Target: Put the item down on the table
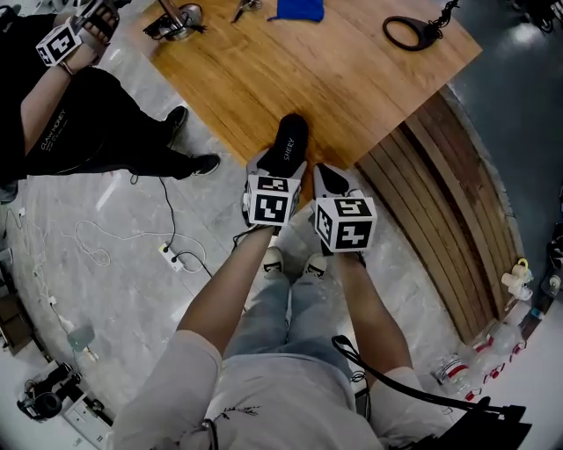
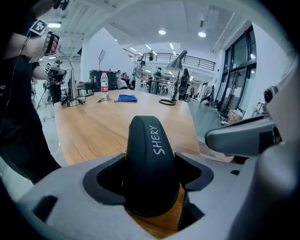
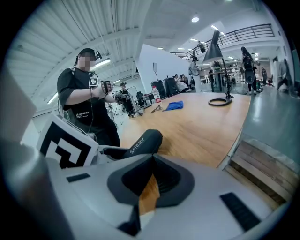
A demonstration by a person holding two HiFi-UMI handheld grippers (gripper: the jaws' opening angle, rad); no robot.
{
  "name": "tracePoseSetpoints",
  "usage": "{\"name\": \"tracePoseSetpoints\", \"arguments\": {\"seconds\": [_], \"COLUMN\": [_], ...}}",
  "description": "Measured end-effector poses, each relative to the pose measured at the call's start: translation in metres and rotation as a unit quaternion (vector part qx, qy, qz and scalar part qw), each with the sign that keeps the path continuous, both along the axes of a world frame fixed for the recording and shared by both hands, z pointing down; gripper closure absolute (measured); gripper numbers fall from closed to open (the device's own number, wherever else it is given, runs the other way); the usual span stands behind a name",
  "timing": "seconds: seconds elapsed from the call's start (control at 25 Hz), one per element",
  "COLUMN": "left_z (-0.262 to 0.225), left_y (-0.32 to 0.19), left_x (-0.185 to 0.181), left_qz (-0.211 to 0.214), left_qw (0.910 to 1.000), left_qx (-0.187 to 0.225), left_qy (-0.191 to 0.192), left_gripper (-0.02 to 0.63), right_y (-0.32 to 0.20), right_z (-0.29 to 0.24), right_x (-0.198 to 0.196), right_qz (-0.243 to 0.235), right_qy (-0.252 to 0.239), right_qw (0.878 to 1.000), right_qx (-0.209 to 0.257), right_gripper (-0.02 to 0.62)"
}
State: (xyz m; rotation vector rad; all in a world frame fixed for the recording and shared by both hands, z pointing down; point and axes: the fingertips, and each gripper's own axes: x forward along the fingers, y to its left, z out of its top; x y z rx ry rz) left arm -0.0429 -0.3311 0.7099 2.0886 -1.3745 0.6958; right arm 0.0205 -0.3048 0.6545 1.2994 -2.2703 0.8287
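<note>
A black oblong case (image 1: 288, 145) with white lettering sticks out over the near edge of the wooden table (image 1: 352, 79). My left gripper (image 1: 280, 169) is shut on its rear end. In the left gripper view the case (image 2: 151, 154) fills the gap, with both pads of the left gripper (image 2: 152, 177) pressed against its sides. I cannot tell whether the case rests on the tabletop. My right gripper (image 1: 330, 183) hangs just to the right of it, near the table edge. The right gripper (image 3: 152, 180) is shut with nothing in it, and the case (image 3: 143, 140) shows to its left.
At the table's far side lie a blue cloth (image 1: 296, 9), a black ring-shaped lamp base (image 1: 409, 32) and a metal stand (image 1: 180, 19). Another person (image 1: 79, 123) stands left of the table. Stacked wooden planks (image 1: 449, 202) lie to the right, cables and a power strip (image 1: 171, 257) on the floor.
</note>
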Motion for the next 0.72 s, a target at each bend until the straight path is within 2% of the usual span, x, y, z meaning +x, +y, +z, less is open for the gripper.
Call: {"name": "tracePoseSetpoints", "arguments": {"seconds": [0.28,0.72], "left_z": [0.014,0.023], "left_y": [-0.006,-0.008], "left_x": [-0.002,-0.002], "left_qz": [-0.003,0.001], "left_qw": [0.9998,0.9998], "left_qx": [-0.017,-0.008], "left_qy": [-0.005,-0.019], "left_gripper": [0.273,0.273], "right_y": [-0.006,-0.007], "right_z": [0.004,0.008], "right_x": [0.003,0.002], "right_qz": [0.0,0.001], "right_qy": [-0.003,-0.01], "right_qw": [1.0,1.0], "right_qx": [-0.003,-0.01], "right_gripper": [0.589,0.589]}}
